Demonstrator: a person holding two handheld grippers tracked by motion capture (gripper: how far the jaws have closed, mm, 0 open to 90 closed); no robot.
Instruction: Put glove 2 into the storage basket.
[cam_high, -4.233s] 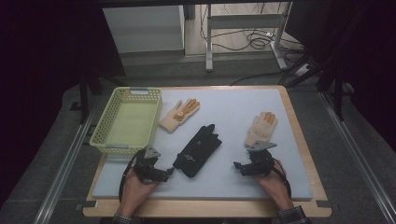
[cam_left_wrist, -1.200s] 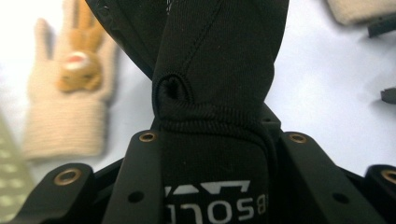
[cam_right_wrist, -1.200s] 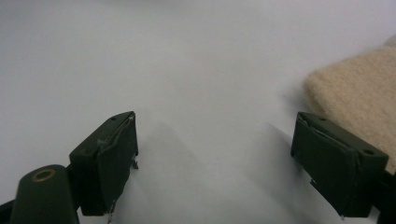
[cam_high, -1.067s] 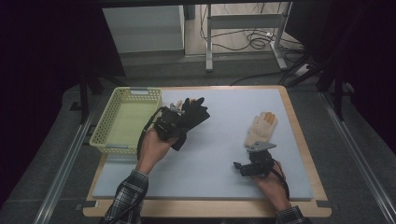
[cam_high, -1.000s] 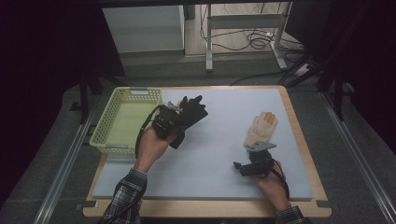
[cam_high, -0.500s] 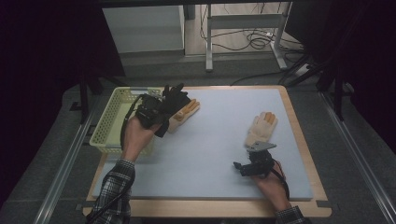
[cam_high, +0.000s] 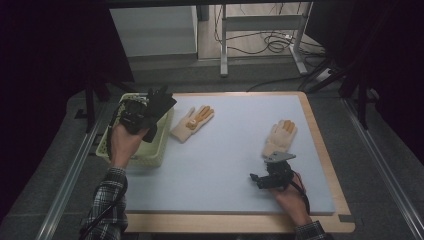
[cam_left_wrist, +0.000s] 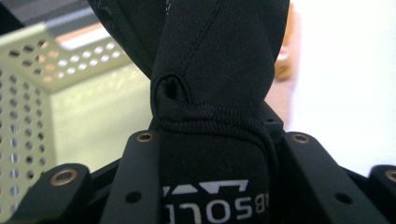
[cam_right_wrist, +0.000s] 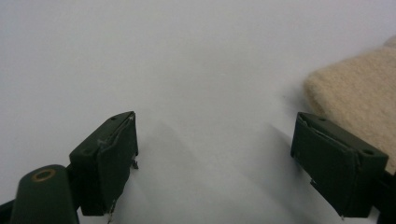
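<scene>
Dangling black glove (cam_high: 159, 102), white lettering, tool-pinched cuff

A lab: dark-curtained rig, framed table (cam_high: 320, 150), floor cables (cam_high: 265, 42).

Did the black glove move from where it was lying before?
Yes. The black glove went from the mat's middle, left and away, to over the green basket, clamped in the left tool.

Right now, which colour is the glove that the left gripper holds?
Black, with pale lettering on its cuff; the glove shows best in the left gripper view.
</scene>
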